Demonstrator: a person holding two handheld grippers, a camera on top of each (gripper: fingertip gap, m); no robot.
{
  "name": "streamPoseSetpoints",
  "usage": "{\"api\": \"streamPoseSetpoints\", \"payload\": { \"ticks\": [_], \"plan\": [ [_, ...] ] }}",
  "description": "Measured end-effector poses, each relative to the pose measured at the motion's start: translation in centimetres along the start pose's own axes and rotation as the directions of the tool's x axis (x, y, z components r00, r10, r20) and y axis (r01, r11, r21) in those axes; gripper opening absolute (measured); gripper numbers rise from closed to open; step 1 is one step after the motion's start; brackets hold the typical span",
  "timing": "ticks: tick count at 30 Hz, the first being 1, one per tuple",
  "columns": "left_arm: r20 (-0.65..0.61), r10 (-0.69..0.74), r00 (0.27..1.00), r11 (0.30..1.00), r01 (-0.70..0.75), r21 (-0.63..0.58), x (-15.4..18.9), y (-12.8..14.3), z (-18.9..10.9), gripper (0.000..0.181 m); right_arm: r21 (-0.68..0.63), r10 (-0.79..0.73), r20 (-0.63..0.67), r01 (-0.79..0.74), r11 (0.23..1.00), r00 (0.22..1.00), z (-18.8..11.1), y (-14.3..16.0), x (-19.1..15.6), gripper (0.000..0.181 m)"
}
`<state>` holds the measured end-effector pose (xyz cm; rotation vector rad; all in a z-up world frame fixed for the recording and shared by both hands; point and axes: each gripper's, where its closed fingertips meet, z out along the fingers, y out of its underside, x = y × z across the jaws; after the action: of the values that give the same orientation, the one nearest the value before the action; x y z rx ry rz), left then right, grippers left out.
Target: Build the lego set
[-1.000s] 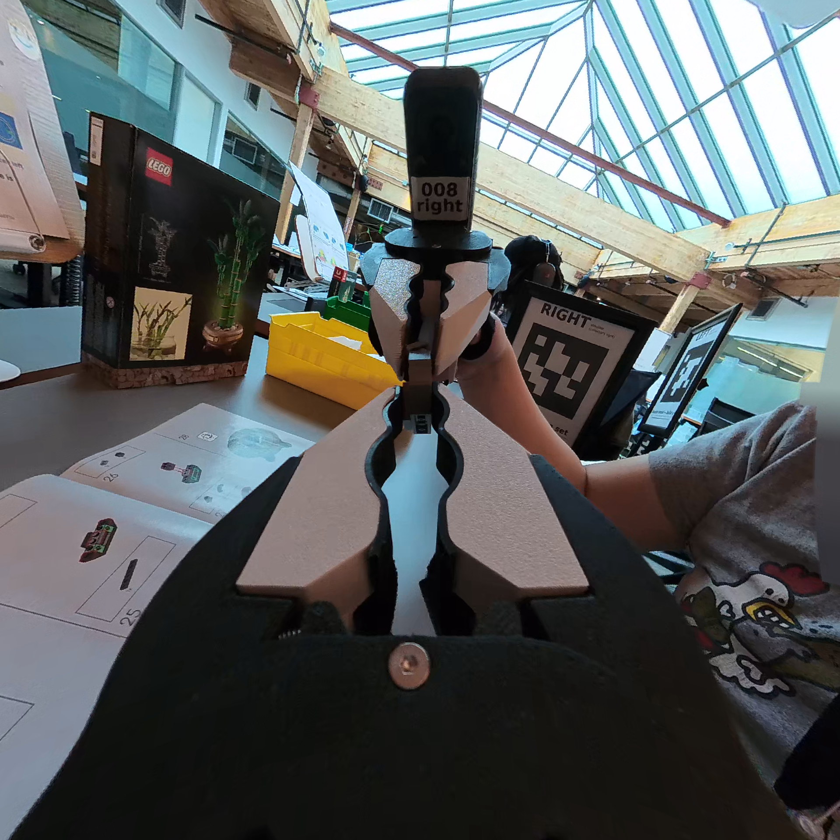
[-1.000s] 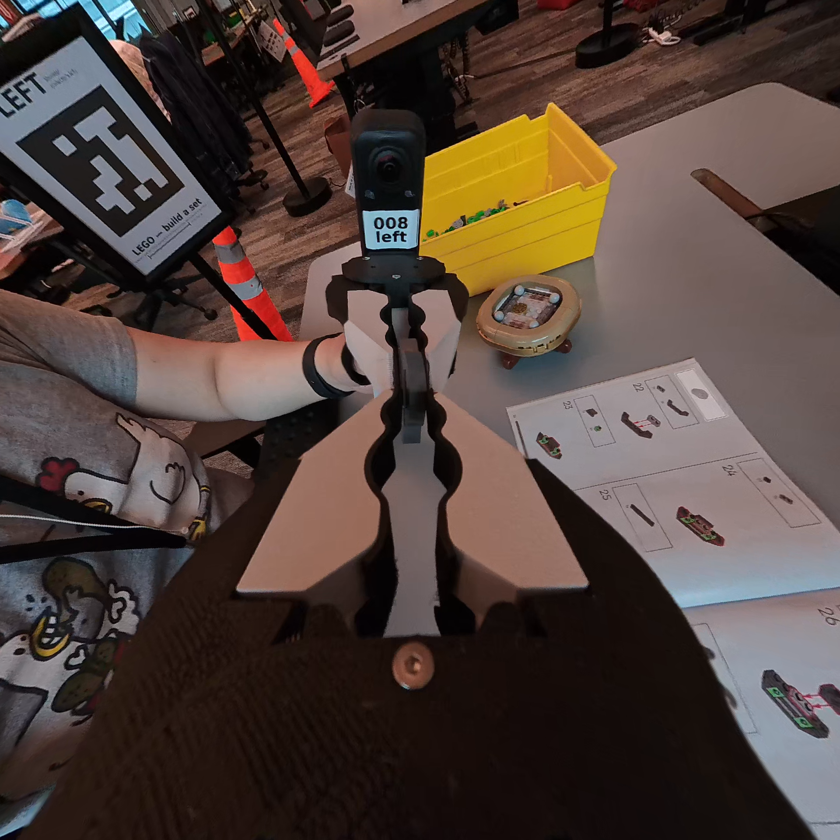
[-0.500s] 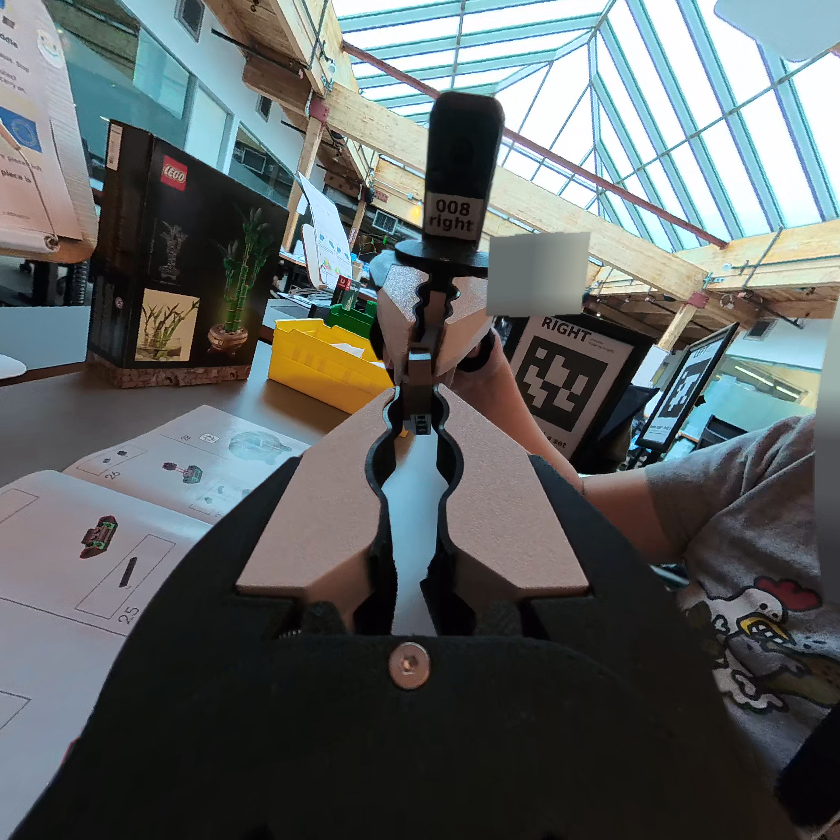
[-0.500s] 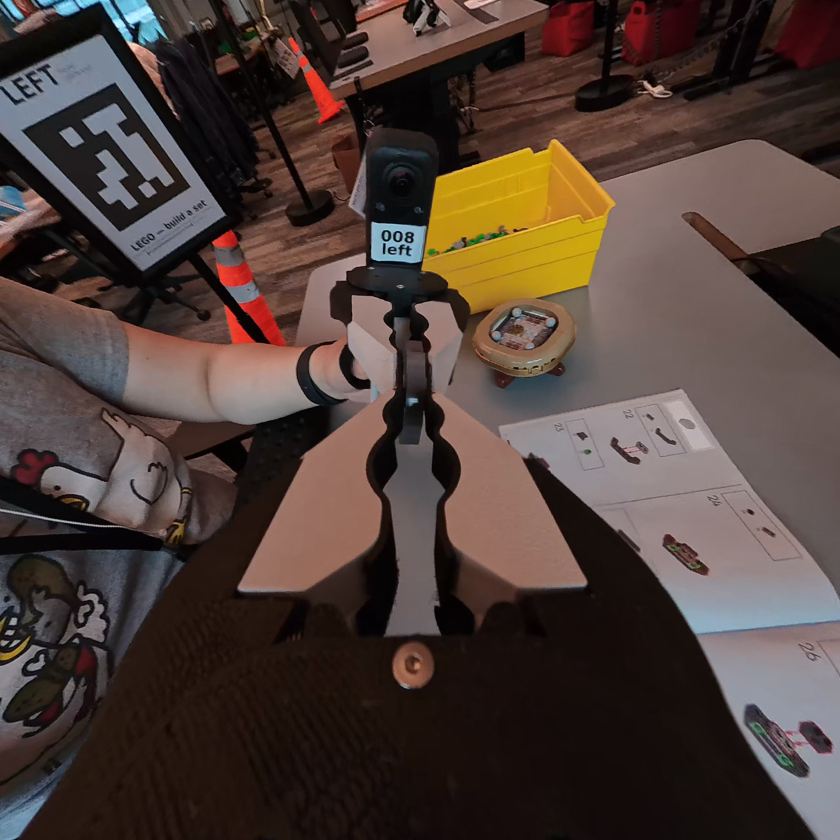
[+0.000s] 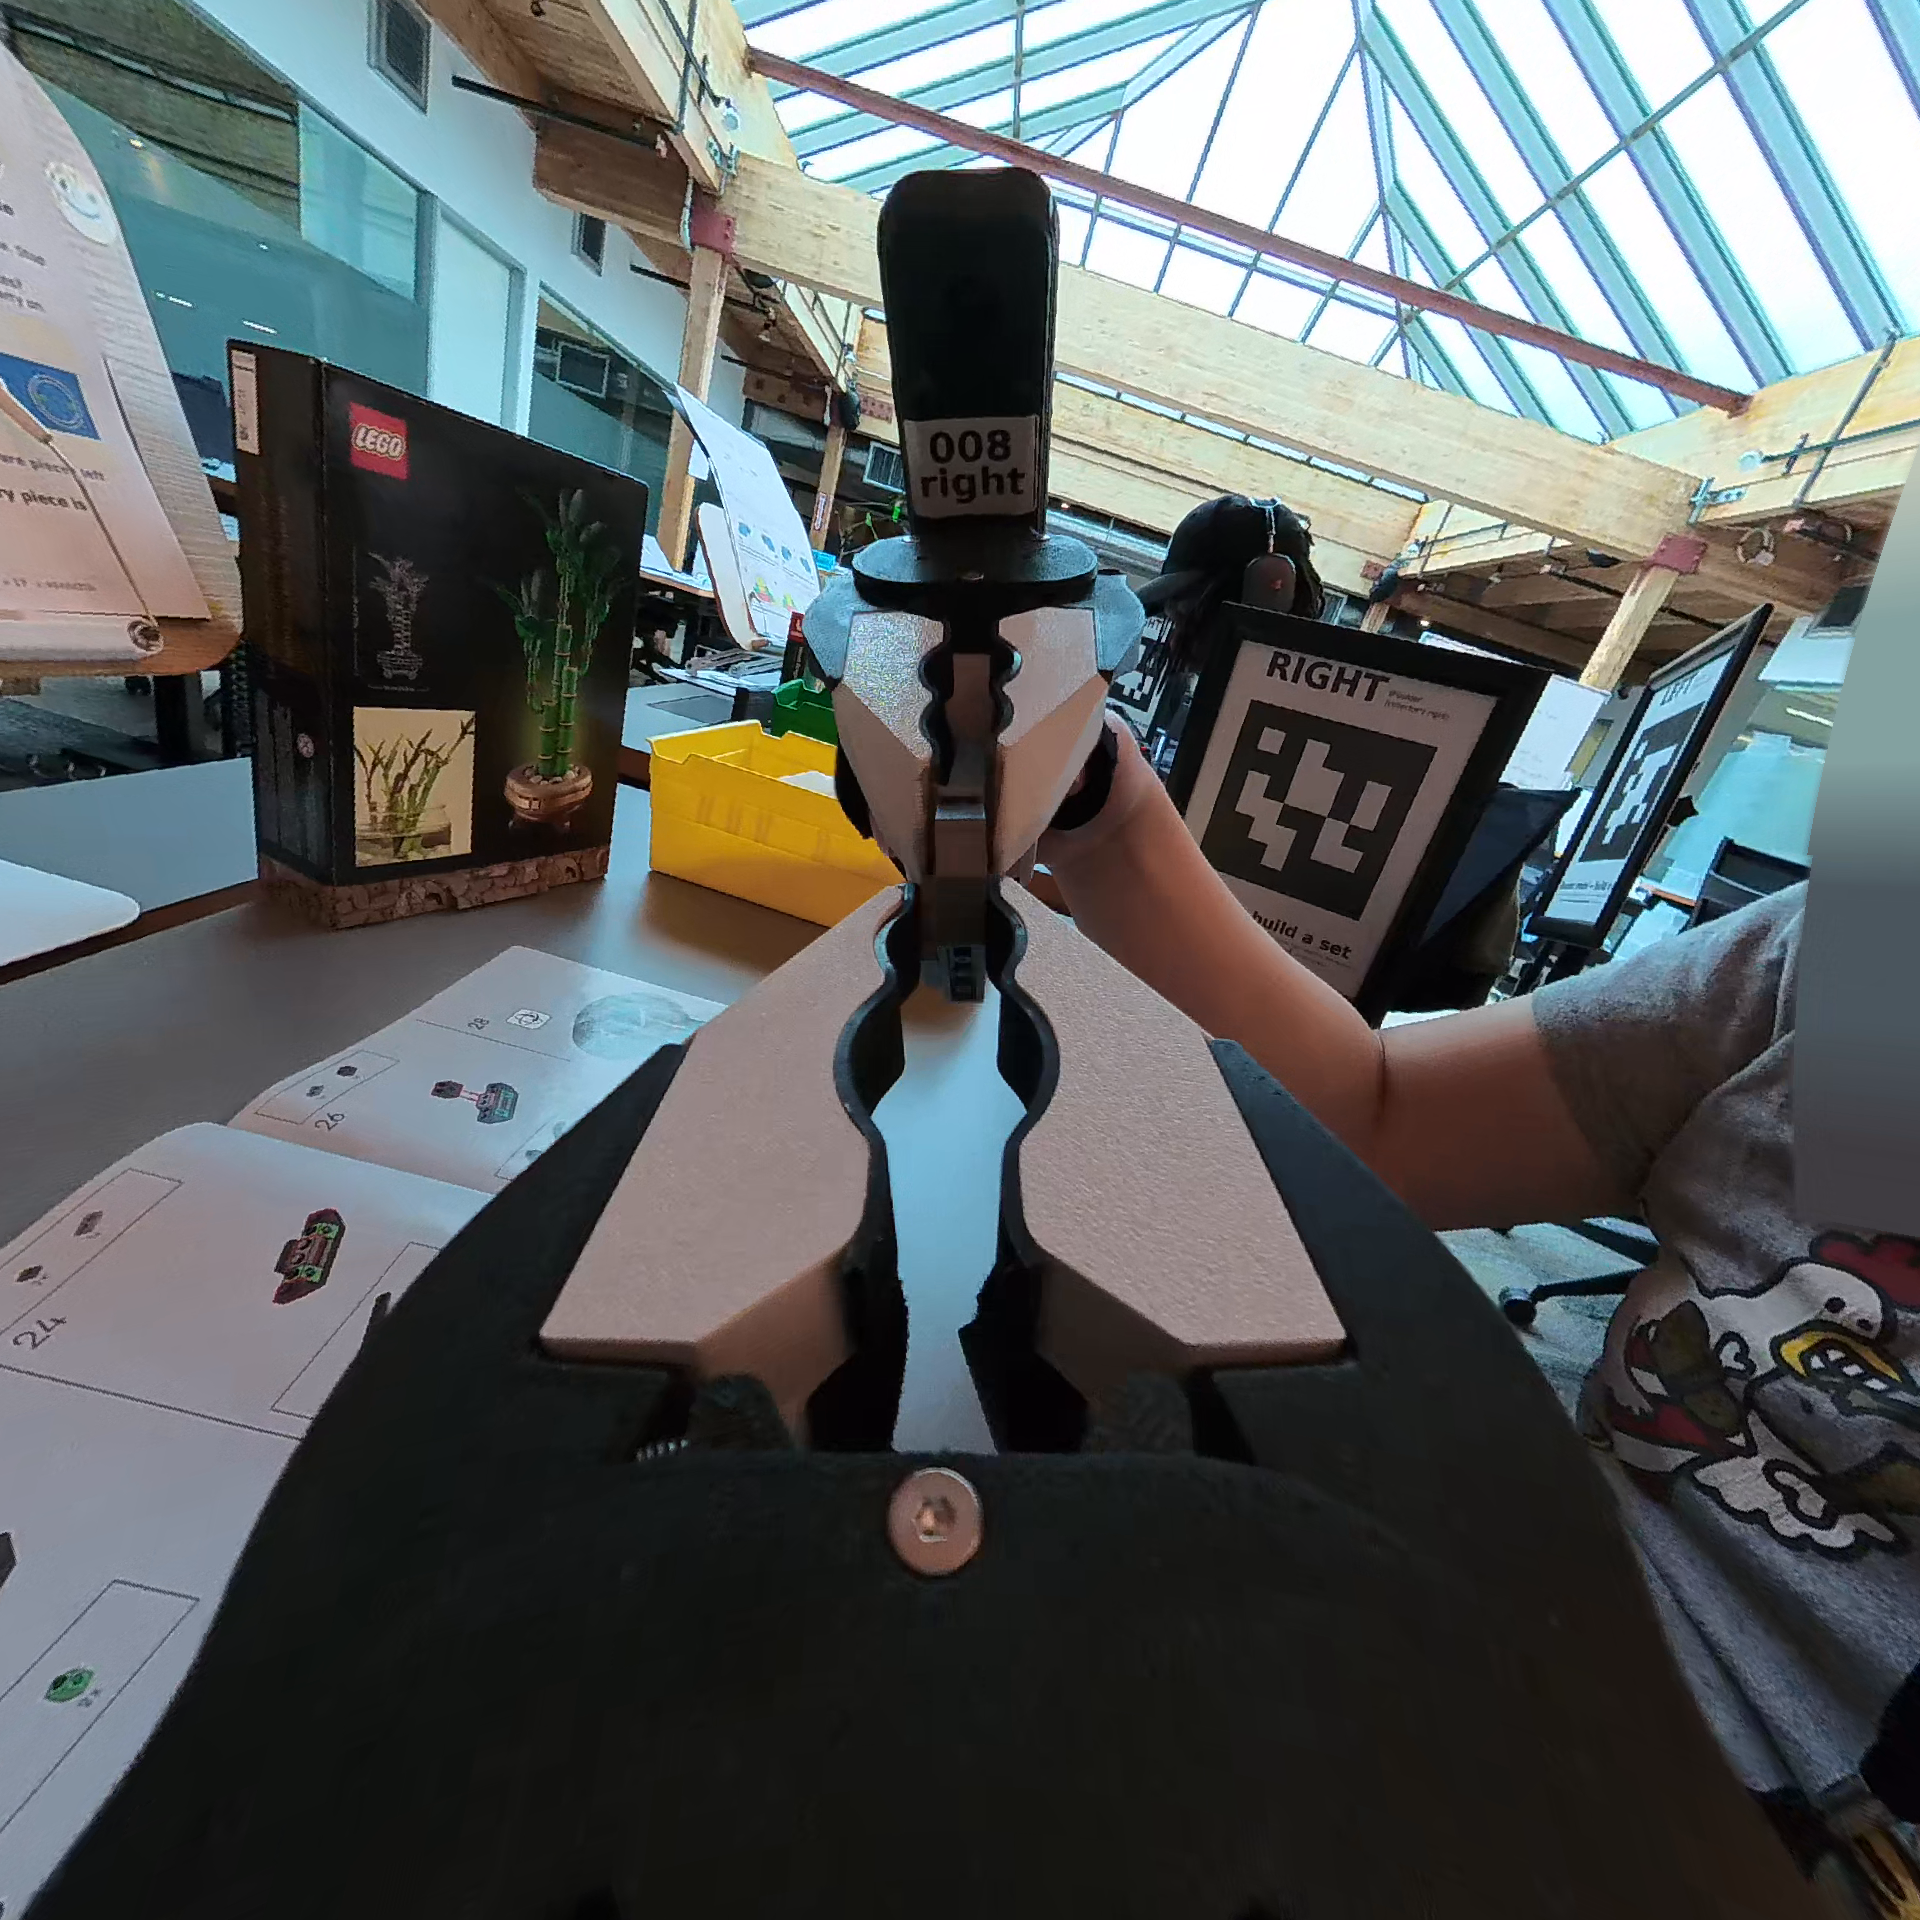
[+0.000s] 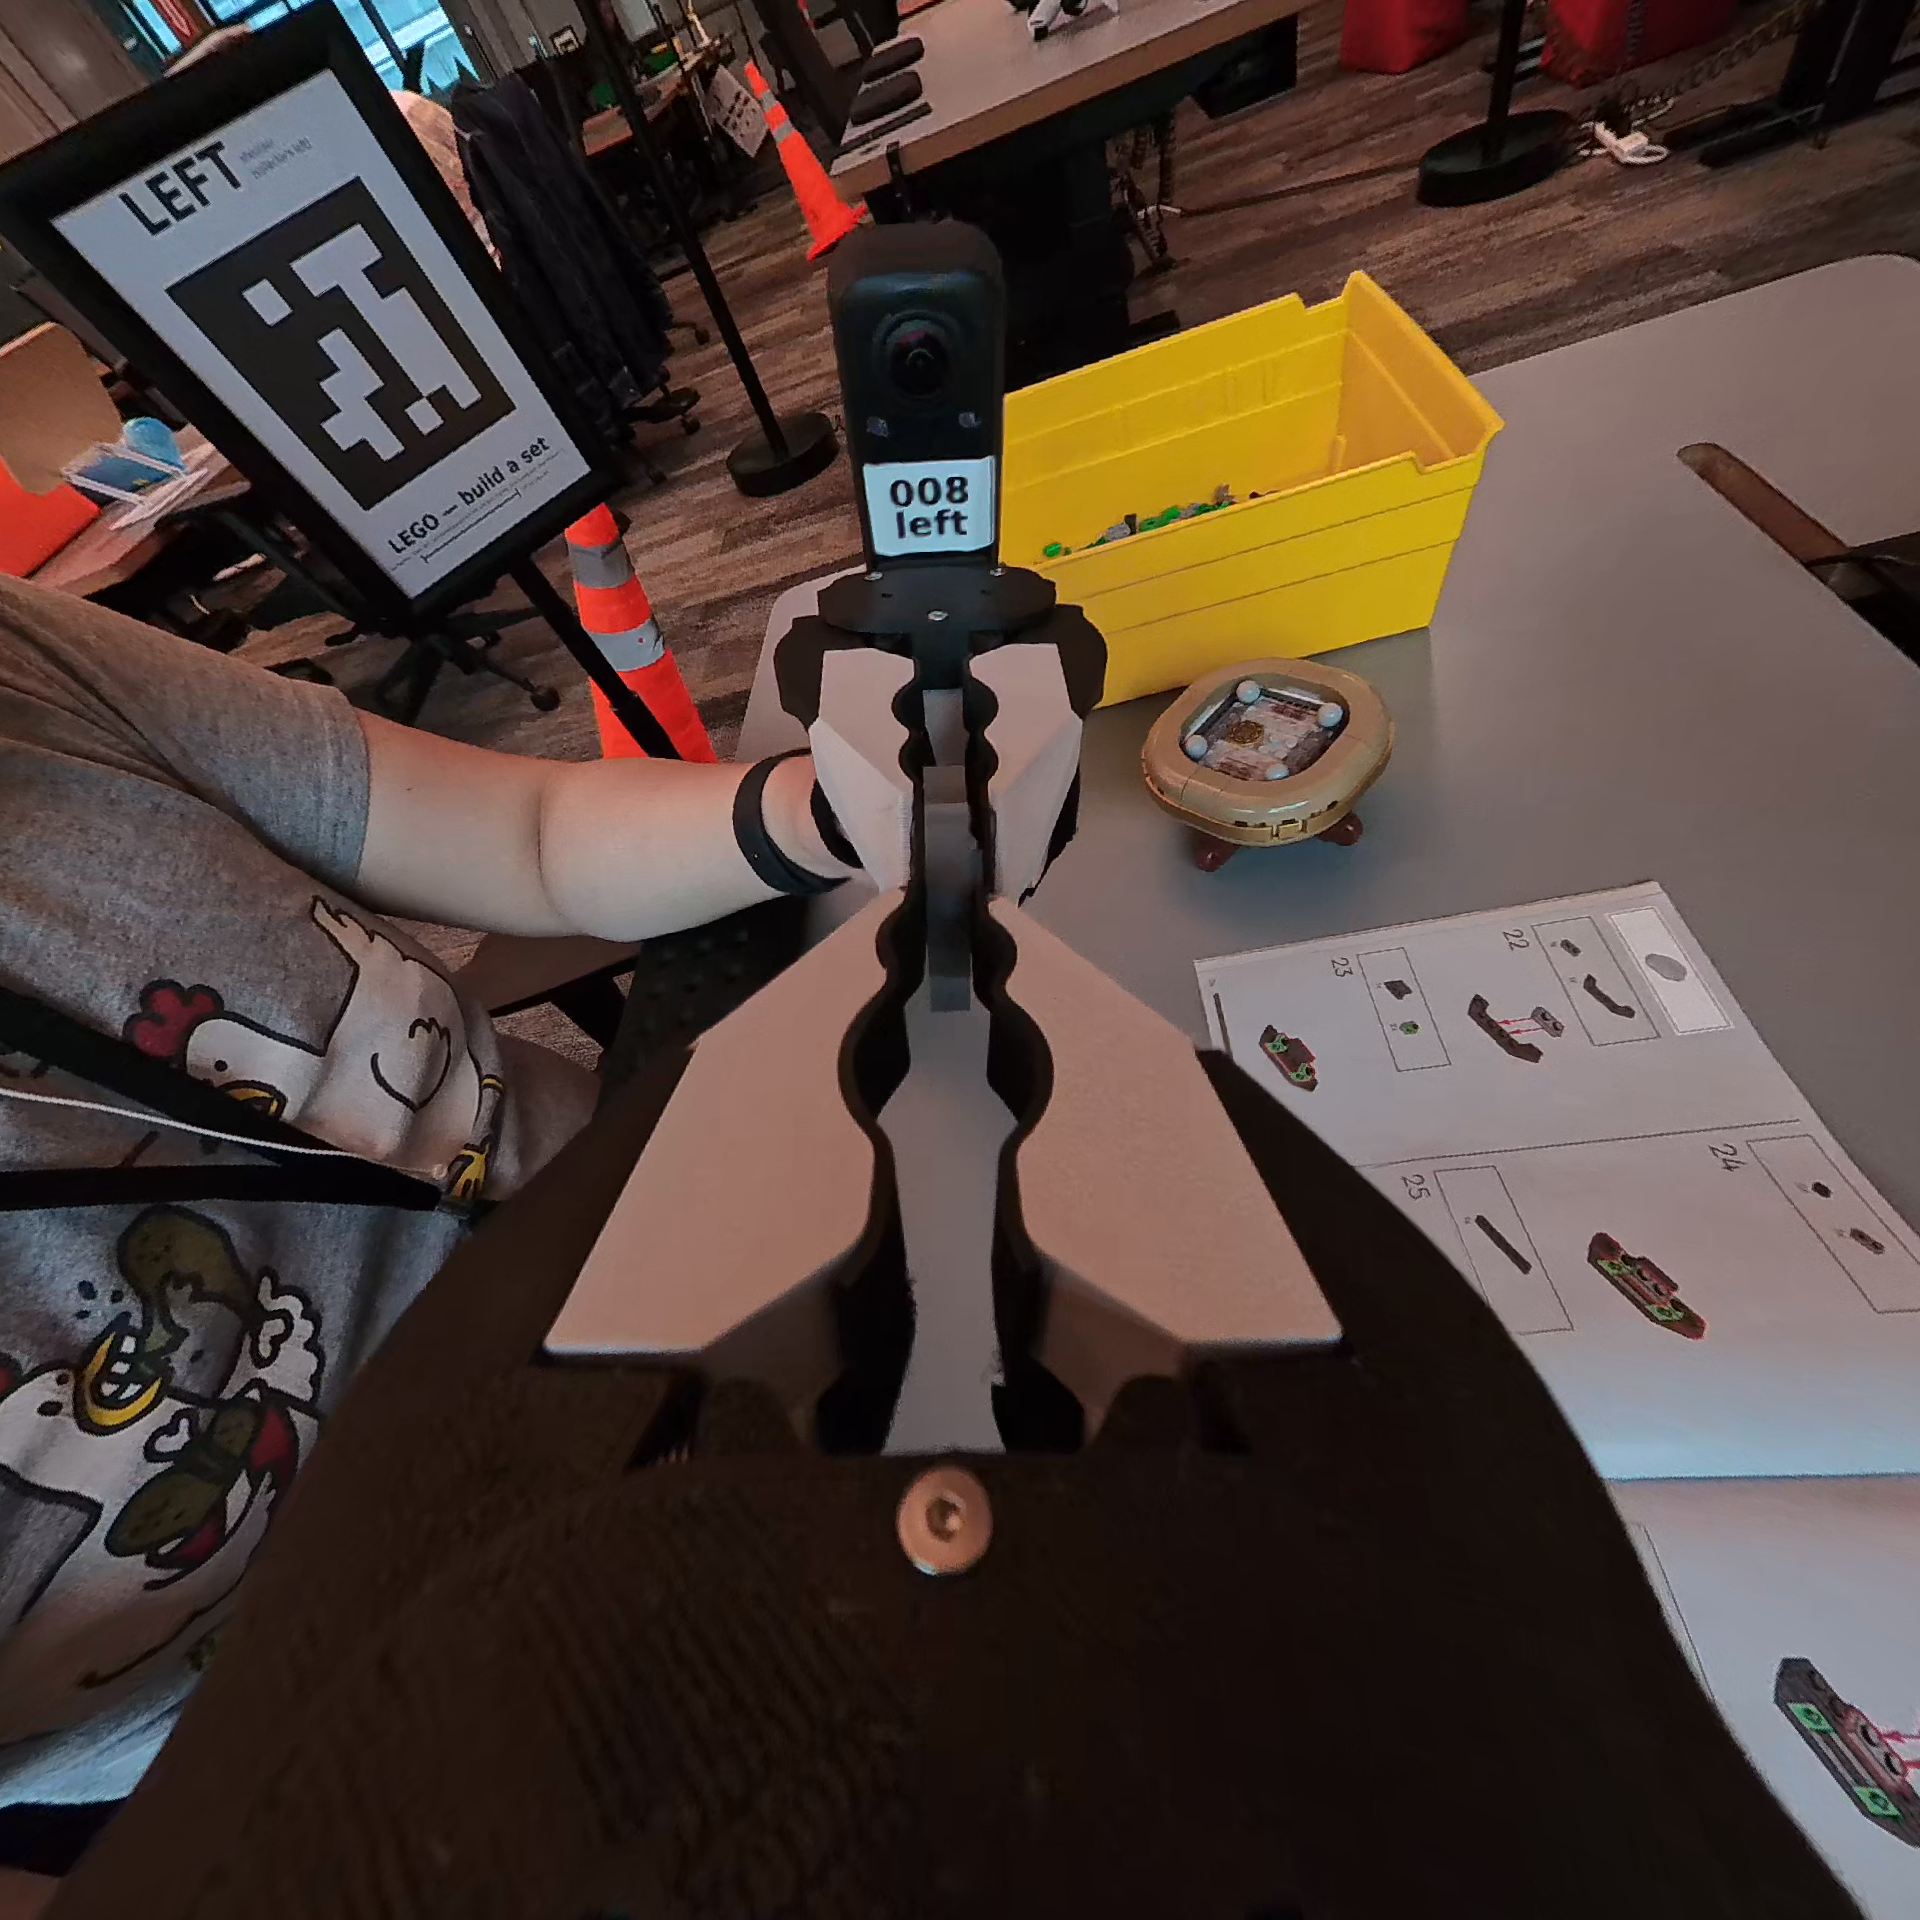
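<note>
My left gripper (image 5: 954, 940) and my right gripper (image 6: 948, 935) meet tip to tip above the table's near edge. Each is shut on a small dark lego piece (image 5: 958, 961), which also shows in the right wrist view (image 6: 948, 977). I cannot tell whether it is one piece or two pressed together. The right gripper (image 5: 961, 831) faces me in the left wrist view, and the left gripper (image 6: 943, 821) faces me in the right wrist view. A round tan lego pot base (image 6: 1268, 743) stands on the grey table (image 6: 1662, 675).
A yellow bin (image 6: 1247, 488) with loose pieces stands behind the pot base. An open instruction booklet (image 6: 1538, 1164) lies to the right. The lego box (image 5: 436, 644) stands at the far side. The person's arms (image 6: 582, 842) and sign stands (image 6: 312, 332) flank the table. The tips of both grippers are at nearly the same place. The round tan lego pot base (image 6: 1268, 743) is about 25 cm from both grippers' fingertips.
Both grippers stay shut and tip to tip on the dark piece. The pair has shifted slightly over the table, so the booklet and bin sit differently in both views.
</note>
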<state>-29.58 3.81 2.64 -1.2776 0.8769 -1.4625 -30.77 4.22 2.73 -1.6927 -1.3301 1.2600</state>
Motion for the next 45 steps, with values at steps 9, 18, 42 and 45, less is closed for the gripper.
{"api": "streamPoseSetpoints", "payload": {
  "ticks": [9,18,42,45],
  "plan": [
    [0.045,-0.018,0.999,0.998,0.021,-0.060,-0.5,0.9,0.5,0.039,0.023,0.152,0.130,-0.157,0.987,0.980,-0.9,0.6,0.5,0.006],
    [0.073,0.610,0.789,0.751,-0.547,-0.369,0.9,3.6,1.1,0.074,-0.198,0.259,0.247,-0.213,0.957,0.934,-3.3,5.5,-0.9,0.007],
    [-0.422,0.721,0.550,0.334,-0.809,-0.484,5.2,5.4,5.0,0.046,-0.307,0.226,0.301,-0.130,0.943,0.927,-4.5,5.9,-4.9,0.006],
    [-0.413,0.721,0.557,0.346,-0.805,-0.483,5.2,5.4,4.9,0.044,-0.306,0.230,0.300,-0.134,0.942,0.926,-4.4,5.8,-4.9,0.006]
  ]
}}
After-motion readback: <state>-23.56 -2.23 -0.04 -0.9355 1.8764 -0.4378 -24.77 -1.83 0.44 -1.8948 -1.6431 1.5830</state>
